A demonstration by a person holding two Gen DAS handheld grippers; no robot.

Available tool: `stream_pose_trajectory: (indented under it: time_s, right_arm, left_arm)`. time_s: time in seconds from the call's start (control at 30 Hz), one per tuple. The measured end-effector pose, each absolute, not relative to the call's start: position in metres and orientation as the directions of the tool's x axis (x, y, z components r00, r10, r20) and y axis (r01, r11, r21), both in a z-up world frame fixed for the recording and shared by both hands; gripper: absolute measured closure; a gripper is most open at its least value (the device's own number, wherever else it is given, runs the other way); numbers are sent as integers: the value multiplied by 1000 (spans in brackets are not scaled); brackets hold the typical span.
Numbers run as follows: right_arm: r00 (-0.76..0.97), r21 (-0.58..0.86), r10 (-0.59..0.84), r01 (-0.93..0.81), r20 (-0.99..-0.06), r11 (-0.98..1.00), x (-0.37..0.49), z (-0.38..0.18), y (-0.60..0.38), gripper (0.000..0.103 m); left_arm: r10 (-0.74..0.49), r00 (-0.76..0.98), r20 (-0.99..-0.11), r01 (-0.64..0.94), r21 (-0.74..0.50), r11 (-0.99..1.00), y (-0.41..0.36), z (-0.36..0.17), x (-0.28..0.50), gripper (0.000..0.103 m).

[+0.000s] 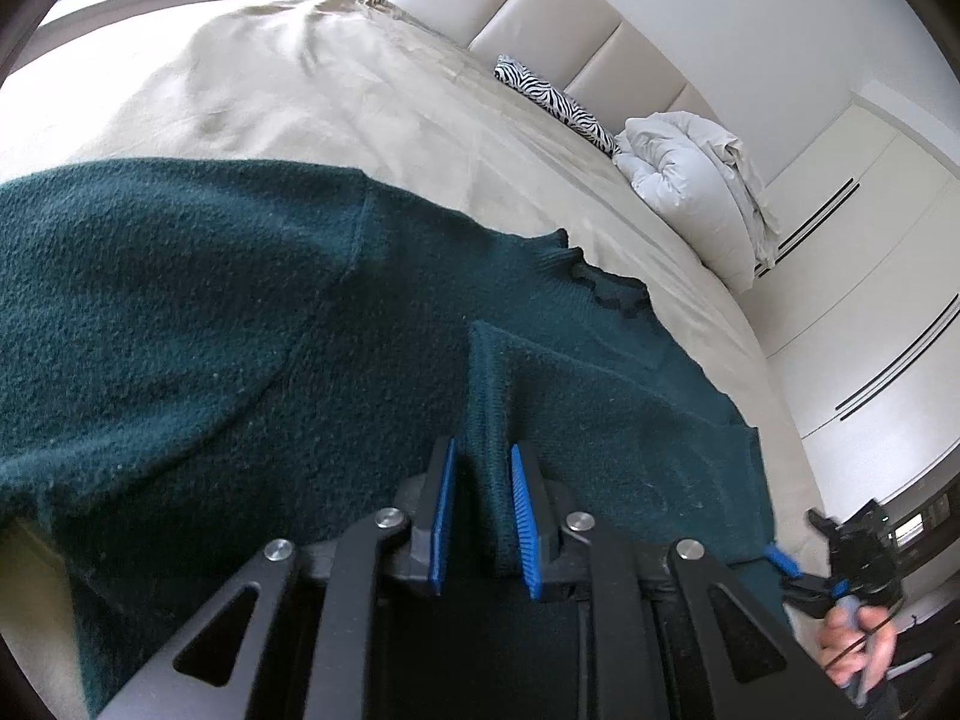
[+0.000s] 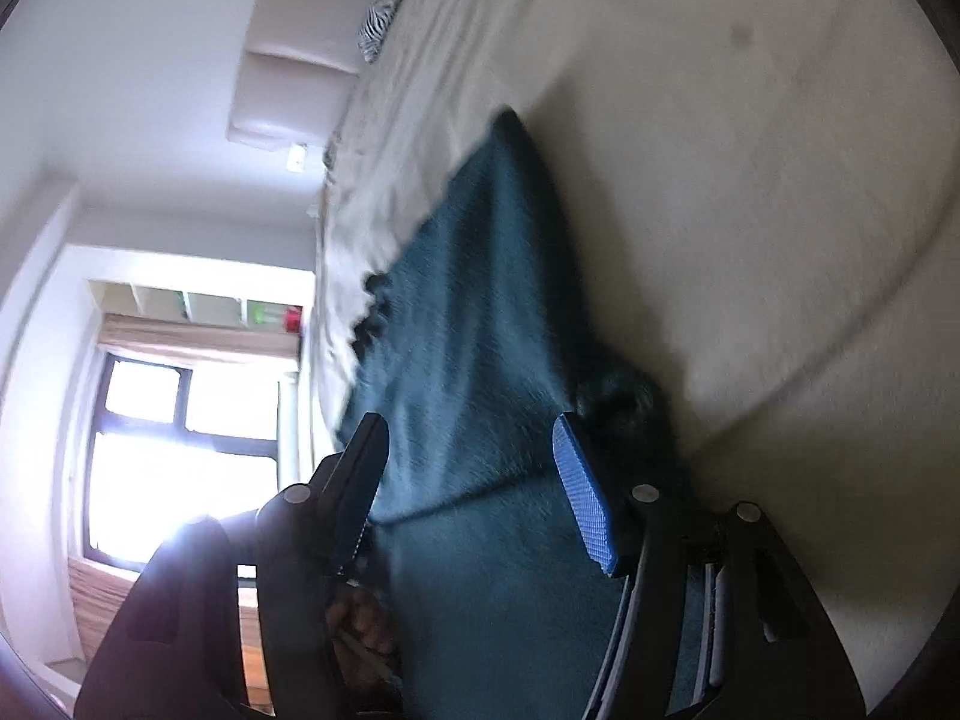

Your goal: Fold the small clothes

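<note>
My left gripper (image 1: 483,516) has a raised fold of the green sweater (image 1: 180,324) between its blue pads; jaws narrow, right pad on the knit, left pad with a sliver of gap, so I can't tell if it pinches; sweater spread on the beige bed (image 1: 336,90); pillow (image 1: 690,180) far right; my right gripper (image 2: 474,480) spread wide over the sweater's edge, pads not pressing.

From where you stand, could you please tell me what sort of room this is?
Most likely a bedroom: a wide bed with a beige cover, a padded headboard behind it, and a bundled white duvet by a zebra-print pillow. A green sweater lies spread on the bed.
</note>
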State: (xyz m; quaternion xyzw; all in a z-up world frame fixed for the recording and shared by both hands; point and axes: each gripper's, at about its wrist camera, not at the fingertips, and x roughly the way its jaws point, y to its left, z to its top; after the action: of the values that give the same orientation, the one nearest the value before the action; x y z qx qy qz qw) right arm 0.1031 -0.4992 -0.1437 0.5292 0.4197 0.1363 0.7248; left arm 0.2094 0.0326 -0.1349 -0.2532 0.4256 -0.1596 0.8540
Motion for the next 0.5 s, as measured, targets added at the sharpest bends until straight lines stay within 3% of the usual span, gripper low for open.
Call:
stream_pose_trajectory:
  time_s: [0.03,0.07,0.1,0.2,0.33,0.43,0.5]
  right_arm:
    - [613,874,630,254,-476,414,102,-144,-496,47]
    - [618,868,617,269,-488,417,101,-142,-493,47]
    - [625,860,599,281,-501,426,98,-135,-489,45]
    - [658,840,561,213,-501,500,90,-97,-459,45]
    - [637,838,613,101,-468,536,87,-63,-399,45]
    - [590,837,666,31,-456,546,88,-54,-346,45]
    - [557,849,704,2,-440,529,90,-54,-307,45]
  left_arm:
    - [-490,583,-649,49,-574,818,36,-131,206,78]
    - [-492,584,-646,37,-584,811,42,-127,199,69]
    - [-491,597,-635,19,-601,799,52,-121,189,53]
    - [-459,664,-591,-43,-642,765,94,-106,152,27]
    - [-405,735,-544,-176,-730,660,179,-108,98,28]
    - [-285,785,-550,-313,-749,584,249,-113,56,28]
    - [-208,816,-539,-389,-779,492,293,-119,28,38]
